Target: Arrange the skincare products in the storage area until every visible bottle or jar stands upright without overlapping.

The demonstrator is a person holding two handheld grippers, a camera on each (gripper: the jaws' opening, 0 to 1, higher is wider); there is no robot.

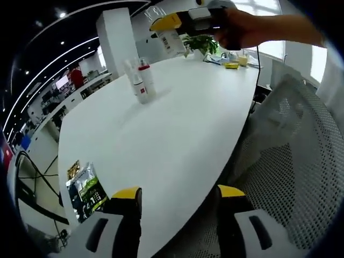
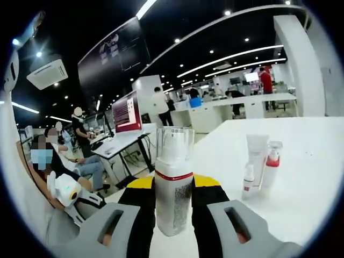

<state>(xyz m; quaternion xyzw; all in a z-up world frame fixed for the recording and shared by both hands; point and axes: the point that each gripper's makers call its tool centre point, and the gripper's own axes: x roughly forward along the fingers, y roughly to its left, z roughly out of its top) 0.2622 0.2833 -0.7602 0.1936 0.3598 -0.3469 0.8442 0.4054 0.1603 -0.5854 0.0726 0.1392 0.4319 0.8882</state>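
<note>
Right gripper (image 2: 173, 207) clamped on a spray bottle (image 2: 173, 185), held upright above the white worktop (image 2: 312, 161). Standing group of bottles (image 2: 260, 161) just ahead and to its right. Left gripper (image 1: 180, 201), jaws apart and empty, well back at the near edge.
</note>
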